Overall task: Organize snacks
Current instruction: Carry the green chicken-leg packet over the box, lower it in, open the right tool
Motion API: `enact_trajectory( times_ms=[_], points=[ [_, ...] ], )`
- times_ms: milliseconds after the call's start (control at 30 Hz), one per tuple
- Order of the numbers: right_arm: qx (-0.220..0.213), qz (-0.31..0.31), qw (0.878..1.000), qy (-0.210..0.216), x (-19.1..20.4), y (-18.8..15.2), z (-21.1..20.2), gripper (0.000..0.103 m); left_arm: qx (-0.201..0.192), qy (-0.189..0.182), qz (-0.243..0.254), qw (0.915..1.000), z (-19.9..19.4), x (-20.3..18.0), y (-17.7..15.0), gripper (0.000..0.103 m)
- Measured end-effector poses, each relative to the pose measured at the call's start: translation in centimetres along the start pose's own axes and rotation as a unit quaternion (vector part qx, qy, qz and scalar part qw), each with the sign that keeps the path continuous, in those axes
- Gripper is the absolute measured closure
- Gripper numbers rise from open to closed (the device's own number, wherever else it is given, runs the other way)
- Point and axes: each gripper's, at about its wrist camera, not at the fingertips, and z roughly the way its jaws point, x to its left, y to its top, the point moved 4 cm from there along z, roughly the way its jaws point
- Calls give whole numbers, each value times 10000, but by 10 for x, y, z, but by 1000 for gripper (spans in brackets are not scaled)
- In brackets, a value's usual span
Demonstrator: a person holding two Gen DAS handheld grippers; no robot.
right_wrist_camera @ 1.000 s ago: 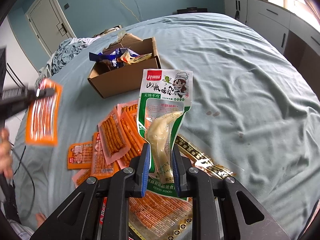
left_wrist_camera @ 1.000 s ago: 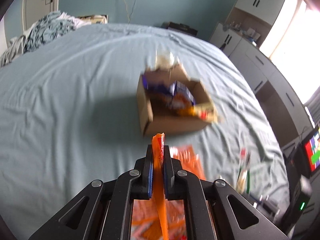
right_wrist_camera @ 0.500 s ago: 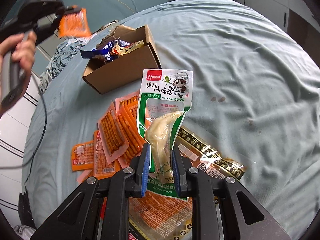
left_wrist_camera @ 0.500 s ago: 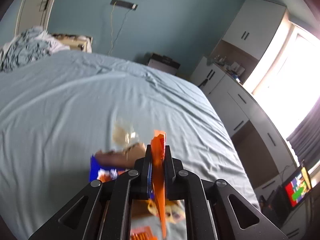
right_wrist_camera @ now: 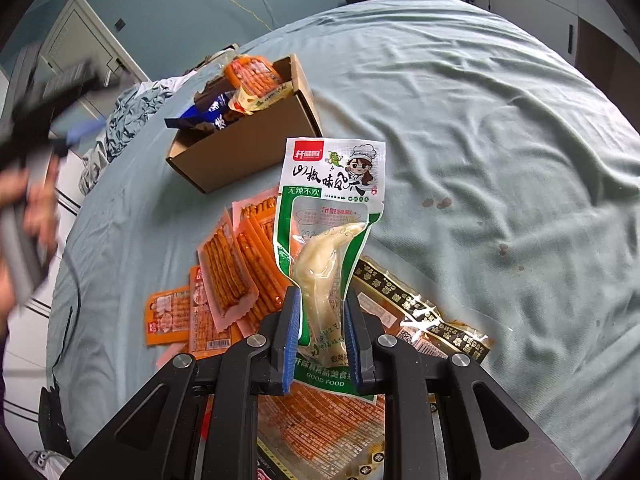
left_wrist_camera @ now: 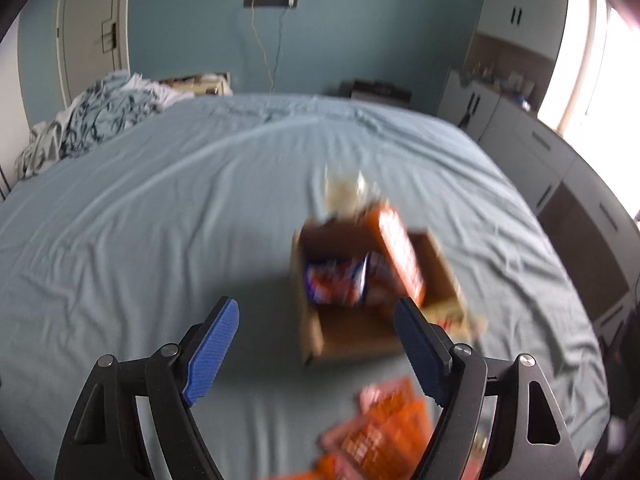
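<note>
- Holding: right gripper (right_wrist_camera: 320, 336), jaws clamped on the green-and-white chicken-foot pouch (right_wrist_camera: 334, 216); pouch upright, long axis in line with the fingers, top edge pointing toward the box.
- Released: left gripper (left_wrist_camera: 316, 344), jaws just opened wide, nothing between them; orange snack packet (left_wrist_camera: 398, 254) sits tilted in the cardboard box (left_wrist_camera: 360, 336), probably leaning on the far wall, though blur hides the contact.
- Box: on the blue bed sheet (right_wrist_camera: 460, 120), ahead and left of the right gripper, well apart from the held pouch.
- Loose stock: orange stick packets (right_wrist_camera: 236, 276) lie on the sheet between box and right gripper.
- Next move, judged: carry pouch forward-left to the box; the right hand holds it.
</note>
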Motion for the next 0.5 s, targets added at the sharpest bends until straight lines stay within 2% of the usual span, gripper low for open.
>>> enact_trajectory(
  times_ms=[100,167,233,367,500],
  points=[
    [-171,-62,9998,-18,3,0,-11,84,308,116,240,9992,-14,6,-33,23],
    [-266,-96,9996,-41,5,-1,-16,84,355,265,425,9981,-32,7,-49,23],
    [-333,-132,9993,-88,6,-3,-21,84,392,311,382,9980,-46,10,-60,23],
    [-393,-160,9989,-180,9,-7,-27,84,510,37,152,9986,-76,11,-92,22],
    [-448,-178,9986,-210,12,-8,-33,84,453,94,283,9985,-89,11,-121,12]
  ],
)
